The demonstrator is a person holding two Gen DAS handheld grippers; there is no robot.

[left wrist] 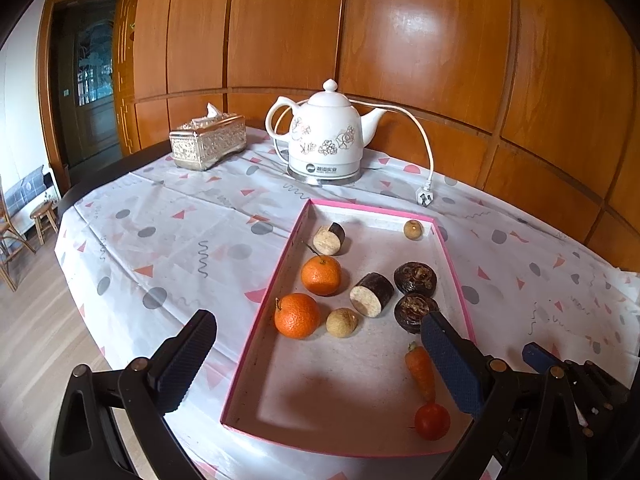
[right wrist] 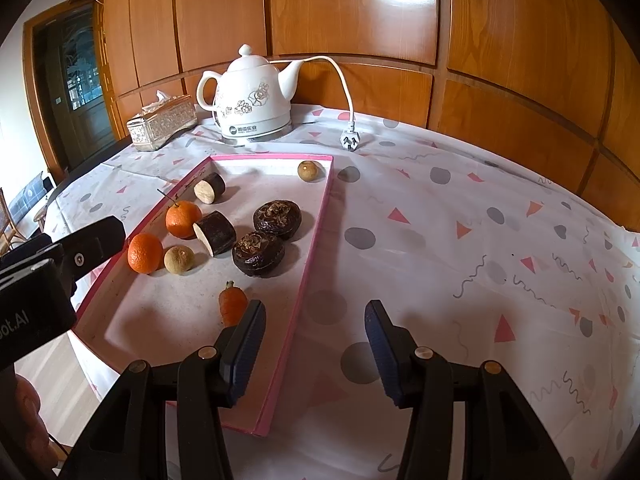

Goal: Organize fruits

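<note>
Everything here hangs off the pink-rimmed tray (left wrist: 267,296), the biggest thing on the patterned tablecloth (left wrist: 168,240), so I'll place the rest relative to it. Past the tray's far end sit the white kettle (left wrist: 320,136) on its base, with its plug (left wrist: 425,197) lying loose on the cloth, and a silver tissue box (left wrist: 208,142) off to the far left, both likely parked back there just to keep clear of the work. All the produce lies inside the tray, scattered rather than grouped by kind: two dark cut cane pieces (left wrist: 371,294), two dark water chestnuts (left wrist: 415,277) near the right wall, two oranges (left wrist: 297,316) along the left wall, a small carrot (left wrist: 421,372) and a red tomato (left wrist: 432,421) toward the near right corner, one longan (left wrist: 341,322) mid-tray and another (left wrist: 413,230) alone in the far right corner. That fits sorting either barely going or partly through; I can't call it. The left gripper (left wrist: 320,364) hangs over the tray's near end, fingers spread wide, holding nothing. The right gripper (right wrist: 316,348) straddles the tray's right wall, also wide open and empty, its left finger (right wrist: 244,352) just in front of the carrot.
</note>
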